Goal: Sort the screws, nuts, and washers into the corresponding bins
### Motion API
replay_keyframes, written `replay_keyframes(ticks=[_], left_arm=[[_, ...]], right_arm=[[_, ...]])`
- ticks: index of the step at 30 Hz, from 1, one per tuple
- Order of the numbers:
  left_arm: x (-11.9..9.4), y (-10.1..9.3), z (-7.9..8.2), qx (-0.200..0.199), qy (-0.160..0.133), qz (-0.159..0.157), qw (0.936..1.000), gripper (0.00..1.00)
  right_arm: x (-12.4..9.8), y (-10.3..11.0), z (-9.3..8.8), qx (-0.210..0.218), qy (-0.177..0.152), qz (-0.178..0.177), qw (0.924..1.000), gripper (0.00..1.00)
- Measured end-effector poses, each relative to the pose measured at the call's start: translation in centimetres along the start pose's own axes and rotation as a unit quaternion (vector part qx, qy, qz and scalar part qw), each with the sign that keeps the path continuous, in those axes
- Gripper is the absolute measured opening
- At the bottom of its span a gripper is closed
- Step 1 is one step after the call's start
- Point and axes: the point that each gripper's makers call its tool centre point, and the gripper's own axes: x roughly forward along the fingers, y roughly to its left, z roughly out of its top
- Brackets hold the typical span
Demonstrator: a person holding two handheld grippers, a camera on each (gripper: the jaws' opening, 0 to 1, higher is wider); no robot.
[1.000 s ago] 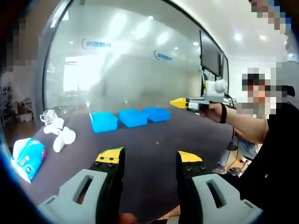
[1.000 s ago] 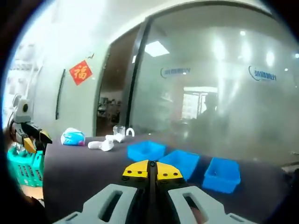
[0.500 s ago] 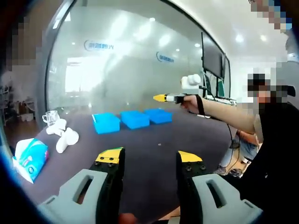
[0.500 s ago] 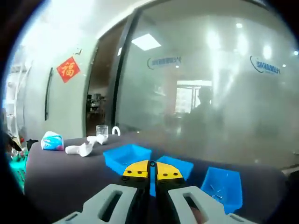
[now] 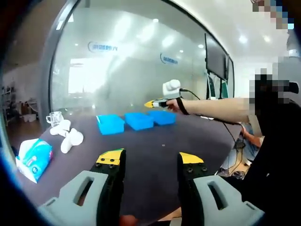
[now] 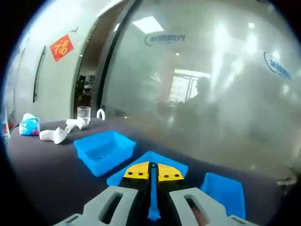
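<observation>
Three blue bins stand in a row on the dark table: left bin [image 5: 110, 125], middle bin [image 5: 139, 120], right bin [image 5: 163, 117]. A tiny metal piece [image 5: 163, 145] lies on the table in front of them. My left gripper [image 5: 150, 160] is open, low over the near table edge, holding nothing. A person's arm reaches in from the right with my right gripper [image 5: 154, 103] above the middle bin. In the right gripper view my right gripper [image 6: 151, 172] is shut just over the middle bin [image 6: 175, 167], between the left bin [image 6: 103, 149] and the right bin [image 6: 223, 188]. I see nothing between its jaws.
A tissue pack [image 5: 33, 157], white crumpled objects [image 5: 70, 139] and a glass cup [image 5: 54, 117] sit at the table's left end. A frosted glass wall [image 5: 131, 70] runs behind the bins. The person [image 5: 277, 155] stands at the right.
The right gripper has moved left and forward to hang over the bins, which loom larger in its view. The left gripper has stayed open and barely shifted.
</observation>
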Motion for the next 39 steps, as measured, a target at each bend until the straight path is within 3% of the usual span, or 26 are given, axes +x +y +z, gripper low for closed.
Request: replay_keyframes(ticks=[7, 18, 22, 34, 39], left_arm=[[-0.2, 0.5, -0.1, -0.001, 0.002, 0.006, 1.0, 0.43], [-0.4, 0.8, -0.2, -0.003, 0.002, 0.011, 0.9999, 0.43], [-0.4, 0.9, -0.2, -0.002, 0.002, 0.012, 0.9999, 0.44], [-0.4, 0.6, 0.1, 0.002, 0.0, 0.01, 0.9999, 0.44], [-0.5, 0.5, 0.3, 0.004, -0.002, 0.009, 1.0, 0.44]], right_arm=[[1.6, 0.3, 0.0, 0.024, 0.01, 0.003, 0.9997, 0.01], [1.4, 0.7, 0.1, 0.053, 0.009, 0.004, 0.9985, 0.03], [1.0, 0.8, 0.5, 0.039, 0.001, 0.006, 0.9992, 0.13], [-1.0, 1.0, 1.3, 0.053, -0.017, 0.021, 0.9982, 0.17], [-3.1, 1.5, 1.1, 0.031, -0.024, 0.033, 0.9987, 0.23]])
